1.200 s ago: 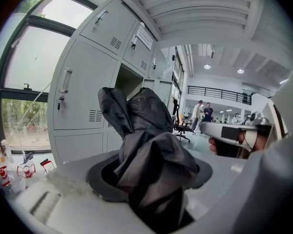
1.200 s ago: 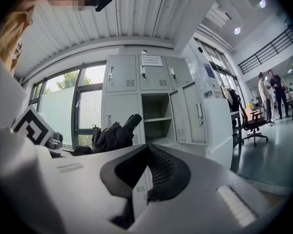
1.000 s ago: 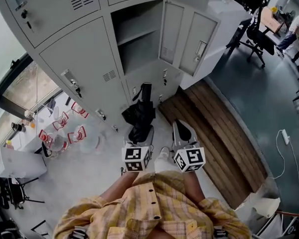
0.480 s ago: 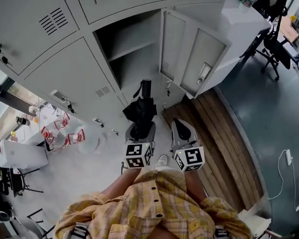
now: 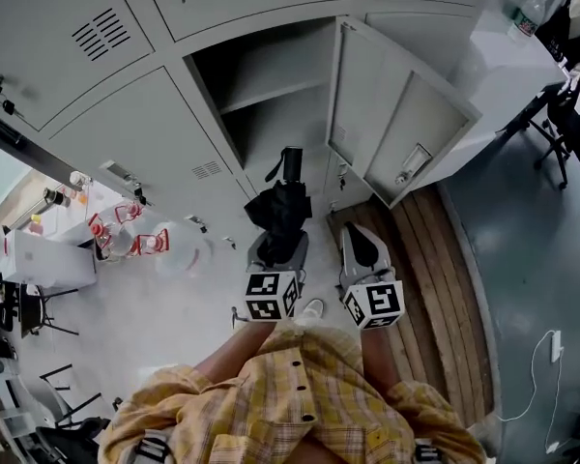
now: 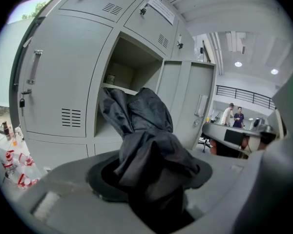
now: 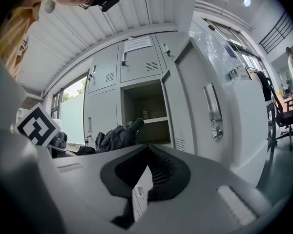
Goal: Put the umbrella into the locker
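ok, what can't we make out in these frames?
Small item inside the open locker: left gripper view, too small to identify.
Paper label on the door above: same view, print too small to read.
Lower end of the umbrella: head view, buried in the left gripper behind its marker cube.

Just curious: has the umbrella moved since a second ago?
Yes. The umbrella has moved nearer the open locker; its handle now overlaps the opening.

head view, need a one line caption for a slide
Left gripper holds a folded black umbrella before the open locker, its door open at the right; right gripper shut and empty alongside.
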Action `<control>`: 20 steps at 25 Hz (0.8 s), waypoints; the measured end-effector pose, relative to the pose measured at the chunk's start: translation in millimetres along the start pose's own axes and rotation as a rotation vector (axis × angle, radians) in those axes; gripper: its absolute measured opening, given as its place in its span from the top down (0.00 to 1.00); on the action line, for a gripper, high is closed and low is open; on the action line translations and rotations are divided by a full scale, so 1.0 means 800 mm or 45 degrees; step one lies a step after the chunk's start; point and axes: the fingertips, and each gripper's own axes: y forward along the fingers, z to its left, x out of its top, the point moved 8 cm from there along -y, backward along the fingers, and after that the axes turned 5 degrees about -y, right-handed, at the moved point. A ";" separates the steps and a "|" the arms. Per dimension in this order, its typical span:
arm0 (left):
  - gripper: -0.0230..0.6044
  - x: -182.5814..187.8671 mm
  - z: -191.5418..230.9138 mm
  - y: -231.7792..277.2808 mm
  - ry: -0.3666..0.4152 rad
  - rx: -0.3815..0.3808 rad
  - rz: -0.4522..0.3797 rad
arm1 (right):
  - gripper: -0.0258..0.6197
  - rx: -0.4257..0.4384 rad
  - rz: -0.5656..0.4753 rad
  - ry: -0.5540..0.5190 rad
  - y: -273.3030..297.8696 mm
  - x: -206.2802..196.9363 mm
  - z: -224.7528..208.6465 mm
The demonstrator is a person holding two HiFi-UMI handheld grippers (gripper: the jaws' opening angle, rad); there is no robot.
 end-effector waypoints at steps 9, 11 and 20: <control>0.54 0.000 0.016 0.009 -0.022 0.034 0.019 | 0.97 0.047 0.018 0.027 0.025 -0.010 0.003; 0.54 0.003 0.022 0.014 -0.028 0.034 0.014 | 0.97 0.055 0.017 0.012 0.033 -0.009 0.005; 0.54 0.022 0.053 0.058 -0.066 0.021 0.033 | 0.97 0.082 0.035 -0.020 0.088 -0.007 0.004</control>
